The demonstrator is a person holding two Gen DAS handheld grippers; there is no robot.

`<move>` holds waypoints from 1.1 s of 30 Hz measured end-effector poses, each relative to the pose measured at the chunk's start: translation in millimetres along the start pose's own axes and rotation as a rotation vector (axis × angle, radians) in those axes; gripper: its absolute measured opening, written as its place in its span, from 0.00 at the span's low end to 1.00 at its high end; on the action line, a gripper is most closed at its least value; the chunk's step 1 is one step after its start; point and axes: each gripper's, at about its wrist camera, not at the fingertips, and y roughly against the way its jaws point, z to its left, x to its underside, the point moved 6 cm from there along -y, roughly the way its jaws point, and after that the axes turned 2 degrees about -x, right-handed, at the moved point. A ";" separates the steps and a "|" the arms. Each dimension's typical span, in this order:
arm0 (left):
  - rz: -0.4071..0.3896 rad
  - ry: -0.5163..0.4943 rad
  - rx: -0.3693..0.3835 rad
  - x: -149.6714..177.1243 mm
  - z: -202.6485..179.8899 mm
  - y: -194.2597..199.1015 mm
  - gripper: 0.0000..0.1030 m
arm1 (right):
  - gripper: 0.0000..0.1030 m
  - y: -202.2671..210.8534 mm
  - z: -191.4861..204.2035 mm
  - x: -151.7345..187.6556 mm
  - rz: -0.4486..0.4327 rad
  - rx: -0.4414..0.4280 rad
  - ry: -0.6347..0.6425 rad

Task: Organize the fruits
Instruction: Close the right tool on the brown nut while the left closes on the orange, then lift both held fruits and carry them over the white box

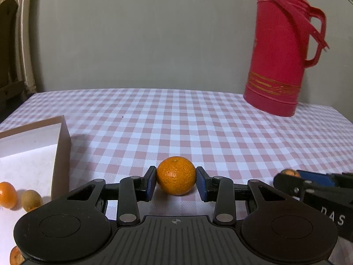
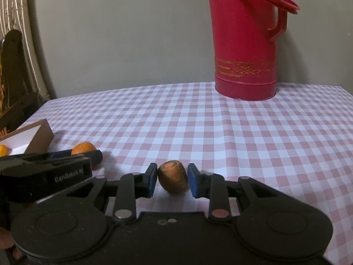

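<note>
Now left gripper [image 1: 176, 182] fingers pinching a mandarin [image 1: 176, 175] on the checked worktop [image 1: 198, 121], stem end pointing up, right gripper [image 2: 172, 181] squeezing a brownish fruit [image 2: 173, 179], long axis roughly upright.

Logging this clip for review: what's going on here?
A person is sorting fruit on a checked tablecloth with a handheld gripper in each hand. The left gripper is closed on a small orange; the right gripper is clamped on a brownish fruit. A shallow box on the left already holds a few fruits. A red thermos stands at the back.
</note>
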 end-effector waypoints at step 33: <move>-0.003 -0.047 0.049 19.7 -6.3 58.3 0.37 | 0.20 42.3 9.4 7.0 -0.022 -0.058 0.048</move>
